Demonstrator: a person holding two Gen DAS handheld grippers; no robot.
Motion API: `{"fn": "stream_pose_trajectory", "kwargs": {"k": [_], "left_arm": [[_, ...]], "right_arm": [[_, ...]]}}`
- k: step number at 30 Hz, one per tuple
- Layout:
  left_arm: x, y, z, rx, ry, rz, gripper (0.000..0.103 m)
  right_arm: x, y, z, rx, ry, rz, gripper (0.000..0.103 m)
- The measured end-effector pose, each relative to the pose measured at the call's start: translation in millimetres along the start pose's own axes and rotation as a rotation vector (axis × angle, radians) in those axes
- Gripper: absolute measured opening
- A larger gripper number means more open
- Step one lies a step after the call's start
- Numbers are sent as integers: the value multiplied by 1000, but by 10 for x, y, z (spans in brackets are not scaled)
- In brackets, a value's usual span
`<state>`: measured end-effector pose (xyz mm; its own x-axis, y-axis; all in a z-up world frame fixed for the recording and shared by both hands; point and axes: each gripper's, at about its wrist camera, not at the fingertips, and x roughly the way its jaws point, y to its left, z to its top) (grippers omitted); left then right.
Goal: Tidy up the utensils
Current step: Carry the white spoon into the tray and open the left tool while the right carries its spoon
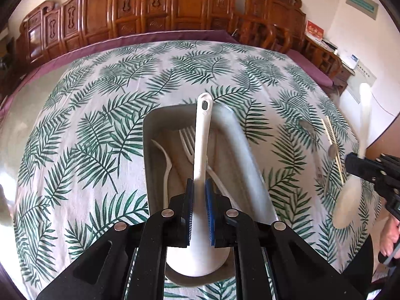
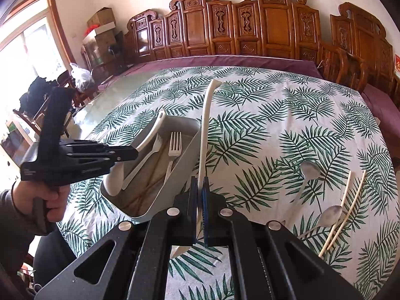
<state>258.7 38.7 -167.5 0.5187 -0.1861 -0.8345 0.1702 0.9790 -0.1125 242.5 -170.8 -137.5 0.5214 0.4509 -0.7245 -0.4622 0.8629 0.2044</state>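
My left gripper [image 1: 199, 182] is shut on a white rice paddle [image 1: 201, 137], gripped near its bowl with the handle pointing forward over the grey tray [image 1: 245, 150]. Inside the tray lie white forks [image 1: 186, 137] and wooden chopsticks [image 2: 150, 185]. In the right wrist view, the left gripper [image 2: 135, 153] holds the paddle [image 2: 150, 135] slanted into the tray [image 2: 183, 165]. My right gripper [image 2: 199, 182] is shut on a long white spoon [image 2: 203, 130], seen edge-on above the cloth just right of the tray. The left wrist view shows the right gripper [image 1: 350, 162] with that spoon [image 1: 363, 115] blurred.
A pair of chopsticks [image 2: 345, 212] and a metal spoon [image 2: 330, 216] lie on the leaf-print tablecloth [image 2: 275, 125] to the right. Carved wooden chairs [image 2: 250, 30] line the table's far edge. A person's hand [image 2: 50, 200] grips the left tool.
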Motion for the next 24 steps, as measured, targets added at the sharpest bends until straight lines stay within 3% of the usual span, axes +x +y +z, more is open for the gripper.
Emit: {"fn": "stream_pose_trajectory", "kwargs": {"k": [14, 24], "left_arm": [[203, 10, -109, -19, 47, -2, 9], [-174, 112, -100, -24, -24, -1, 28]], "right_arm": [[22, 105, -56, -15, 15, -6, 5], [172, 190, 15, -14, 19, 15, 5]]}}
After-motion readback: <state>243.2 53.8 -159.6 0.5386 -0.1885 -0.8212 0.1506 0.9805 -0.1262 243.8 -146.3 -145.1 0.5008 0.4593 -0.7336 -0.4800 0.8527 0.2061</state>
